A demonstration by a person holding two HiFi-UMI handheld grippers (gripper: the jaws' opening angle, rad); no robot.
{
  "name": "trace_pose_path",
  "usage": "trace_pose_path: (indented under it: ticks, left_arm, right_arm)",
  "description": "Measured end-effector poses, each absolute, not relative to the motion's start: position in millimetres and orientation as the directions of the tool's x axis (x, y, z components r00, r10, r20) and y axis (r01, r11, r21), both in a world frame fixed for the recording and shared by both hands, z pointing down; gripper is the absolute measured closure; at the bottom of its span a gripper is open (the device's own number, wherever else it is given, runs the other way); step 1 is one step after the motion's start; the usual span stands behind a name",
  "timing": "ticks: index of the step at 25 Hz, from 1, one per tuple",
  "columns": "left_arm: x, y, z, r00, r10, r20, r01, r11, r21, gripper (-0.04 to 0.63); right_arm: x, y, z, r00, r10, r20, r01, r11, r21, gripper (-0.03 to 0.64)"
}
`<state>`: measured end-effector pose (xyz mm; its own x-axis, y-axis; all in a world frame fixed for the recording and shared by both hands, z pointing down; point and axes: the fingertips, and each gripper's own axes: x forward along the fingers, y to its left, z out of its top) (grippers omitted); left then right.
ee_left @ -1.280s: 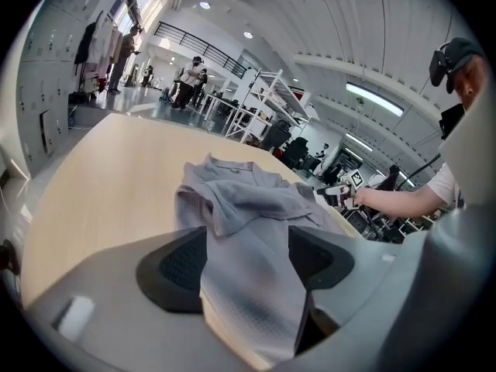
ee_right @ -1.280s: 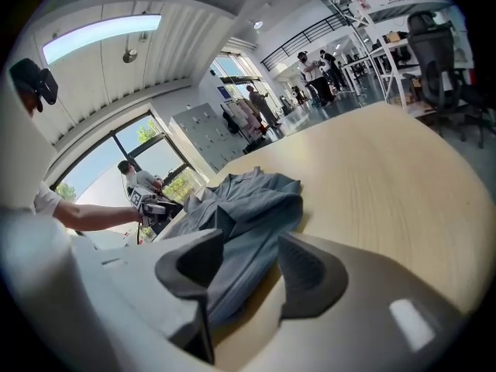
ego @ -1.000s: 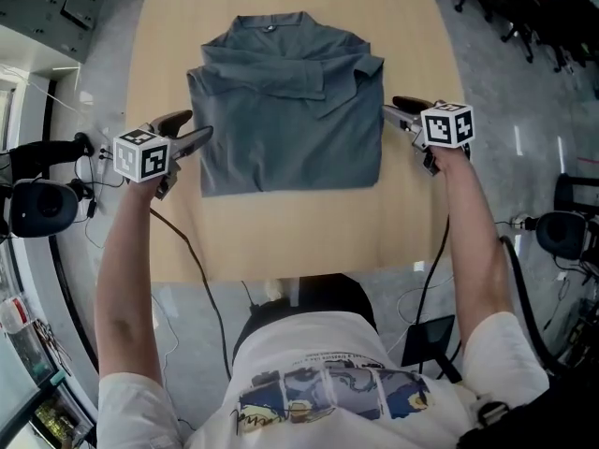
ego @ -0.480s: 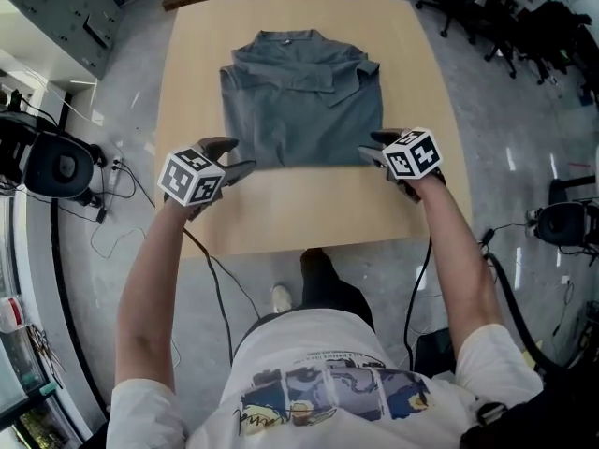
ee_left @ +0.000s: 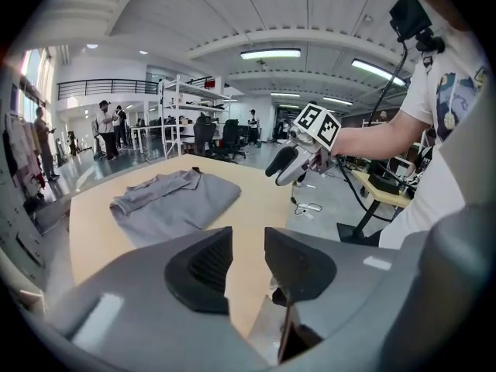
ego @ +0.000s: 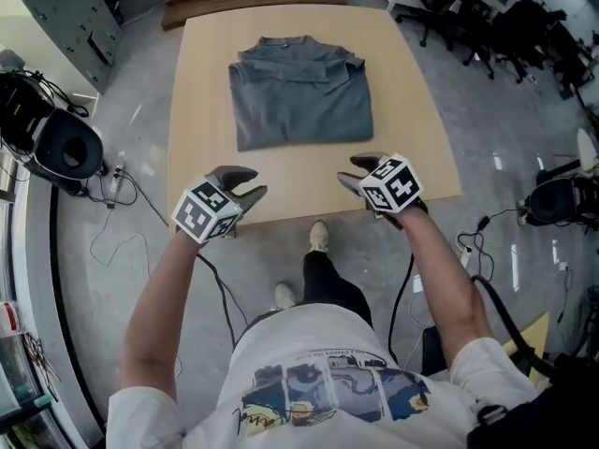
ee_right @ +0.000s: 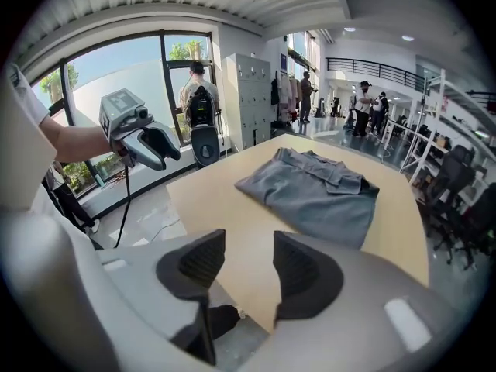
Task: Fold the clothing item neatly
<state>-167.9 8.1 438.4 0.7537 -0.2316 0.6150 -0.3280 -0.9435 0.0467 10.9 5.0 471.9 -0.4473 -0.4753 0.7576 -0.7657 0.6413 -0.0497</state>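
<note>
Shirt, grey and folded, lies well ahead of left gripper and right gripper alike; both jaws stand apart, empty, the left's having just been closing.

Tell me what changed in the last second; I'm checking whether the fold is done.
Both the left gripper and right gripper pulled back from the sides of the shirt to the near edge of the table, empty. The left jaws have just been closing on nothing. The shirt stayed folded.
</note>
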Motion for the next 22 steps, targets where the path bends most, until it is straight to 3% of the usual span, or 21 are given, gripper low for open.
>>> trace_pose_path:
  ticks: [2, 5, 14, 22]
  left_arm:
    - [-172, 37, 435, 0.755, -0.235, 0.613, -0.318, -0.948, 0.029, 0.483]
    - [-174, 77, 429, 0.771, -0.25, 0.586, -0.319, -0.948, 0.015, 0.584]
    - [-165, 188, 429, 0.77, -0.273, 0.577, -0.335, -0.942, 0.002, 0.588]
    - [-149, 267, 417, 0.755, -0.311, 0.577, -0.368, -0.93, -0.02, 0.588]
  right_arm:
    - [-2, 36, 466, -0.453, -0.485, 0.748, -0.767, 0.639, -0.05, 0.425]
    - [-14, 73, 459, -0.461, -0.506, 0.729, -0.767, 0.641, -0.04, 0.447]
    - [-16, 177, 445, -0.482, -0.555, 0.678, -0.792, 0.607, -0.066, 0.577]
    - [-18, 271, 452, -0.524, -0.511, 0.682, -0.761, 0.641, -0.104, 0.603]
